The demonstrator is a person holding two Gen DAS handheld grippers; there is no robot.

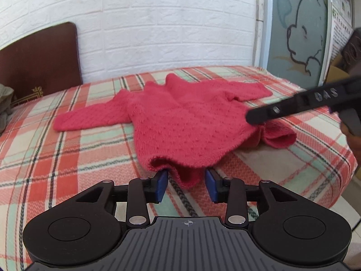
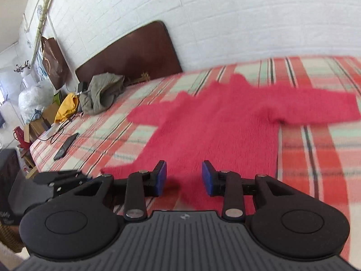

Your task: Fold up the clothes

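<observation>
A pink-red knitted sweater point(image 1: 180, 117) lies spread on the plaid bed cover point(image 1: 67, 158), both sleeves out to the sides. My left gripper point(image 1: 187, 186) is open at the sweater's near hem; a fold of the hem hangs between its blue pads point(image 1: 163, 186) without being pinched. In the right wrist view my right gripper point(image 2: 184, 178) is open just over the sweater point(image 2: 214, 124), near its lower edge, with only knit showing between the pads. One black finger of the right gripper point(image 1: 282, 109) reaches over the sweater's right side, where the hem is bunched up.
A brown headboard point(image 2: 130, 54) stands against the white brick wall. An olive garment point(image 2: 101, 92), a yellow cloth point(image 2: 66, 107), a dark phone point(image 2: 66, 145) and cables lie at the far end of the bed. A door with a cartoon figure point(image 1: 300, 33) is on the right. The bed's edge point(image 1: 347, 176) is close by.
</observation>
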